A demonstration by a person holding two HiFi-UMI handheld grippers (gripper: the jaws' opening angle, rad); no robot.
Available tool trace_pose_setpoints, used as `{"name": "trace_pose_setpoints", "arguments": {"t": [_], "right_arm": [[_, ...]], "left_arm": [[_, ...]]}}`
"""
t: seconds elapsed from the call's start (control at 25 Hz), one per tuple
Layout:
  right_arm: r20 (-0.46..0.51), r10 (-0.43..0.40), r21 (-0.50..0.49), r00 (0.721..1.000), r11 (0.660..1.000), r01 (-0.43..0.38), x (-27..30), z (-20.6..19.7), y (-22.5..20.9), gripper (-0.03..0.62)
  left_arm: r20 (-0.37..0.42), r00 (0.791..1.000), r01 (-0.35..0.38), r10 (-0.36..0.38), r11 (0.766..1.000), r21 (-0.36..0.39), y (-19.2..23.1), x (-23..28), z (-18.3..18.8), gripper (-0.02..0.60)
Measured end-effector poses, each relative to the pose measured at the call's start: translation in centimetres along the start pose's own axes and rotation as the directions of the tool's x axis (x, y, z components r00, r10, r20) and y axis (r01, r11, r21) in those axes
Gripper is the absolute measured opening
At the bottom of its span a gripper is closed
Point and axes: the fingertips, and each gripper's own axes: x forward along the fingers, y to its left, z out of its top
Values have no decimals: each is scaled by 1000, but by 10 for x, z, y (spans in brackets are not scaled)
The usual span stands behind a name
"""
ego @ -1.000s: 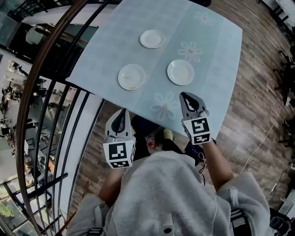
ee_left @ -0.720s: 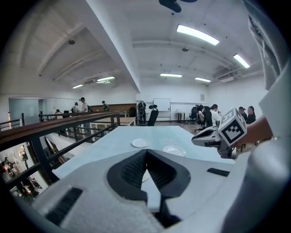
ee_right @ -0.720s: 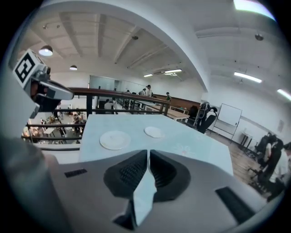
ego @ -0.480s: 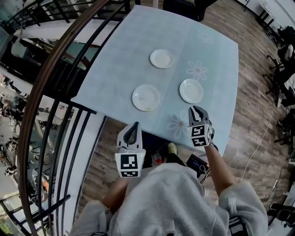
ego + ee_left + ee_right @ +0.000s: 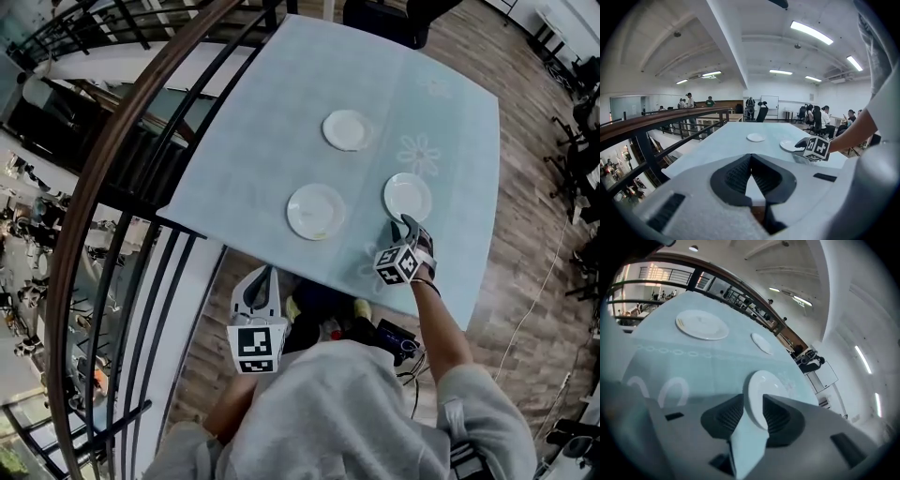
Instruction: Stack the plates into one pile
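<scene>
Nearest is the person's grey top (image 5: pixel 328 412). Just ahead of it the left gripper (image 5: pixel 263 272) hangs over the wooden floor (image 5: pixel 525 234), short of the table's near edge. Its jaws are together at the tips with nothing between them. Its marker cube (image 5: pixel 256 345) shows a black-and-white square pattern, and so does the cube (image 5: pixel 394 264) on the right gripper (image 5: pixel 406 219).

The right gripper reaches over the near edge and points down at the nearest plate (image 5: pixel 408 197). Its jaws have just been opening and stand wide, with that plate's near rim between them. The pads do not look pressed on it, and the plate lies flat on the table (image 5: pixel 281 122).

A second plate (image 5: pixel 316 211) lies to its left, close to the near edge, with bare cloth between the two. The third plate (image 5: pixel 347 130) lies farther in, well apart from both, so no pile exists yet.

The pale blue cloth carries faint flower outlines (image 5: pixel 419 153) beside the plates. The dark curved railing (image 5: pixel 122 122) runs close along the table's left side. Open floor lies to the right, and most of the far half of the tabletop is bare. A dark chair (image 5: pixel 384 19) stands at the far edge.
</scene>
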Motion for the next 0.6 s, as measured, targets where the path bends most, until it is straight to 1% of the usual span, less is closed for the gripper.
{"name": "trace_pose_setpoints", "arguments": {"t": [0.12, 0.24, 0.28, 0.32, 0.4, 0.48, 0.6], "right_arm": [[-35, 0, -55, 999, 998, -2, 24, -16, -5, 124], [-74, 12, -59, 997, 998, -17, 37, -29, -14, 124], [-89, 27, -53, 996, 998, -32, 37, -28, -14, 119], [-105, 43, -57, 994, 997, -49, 36, -25, -13, 98], [-138, 50, -114, 989, 991, -66, 34, -18, -7, 54], [-166, 33, -182, 986, 981, -64, 33, -16, -3, 44], [-186, 39, -189, 982, 979, -75, 34, -16, -3, 44]], "left_arm": [[-23, 1000, 1, -1, 1000, 12, -7, 13, -7, 18], [-30, 999, 12, -11, 999, 31, -14, 22, -11, 18], [-31, 999, 16, -15, 999, 37, -11, 21, -9, 18], [-32, 999, 19, -18, 999, 40, -6, 19, -6, 18], [-35, 999, 20, -19, 999, 42, 4, 13, -1, 18], [-37, 999, 18, -16, 999, 45, 11, 9, 0, 18], [-32, 999, 11, -10, 999, 48, 17, 8, 2, 18]]}}
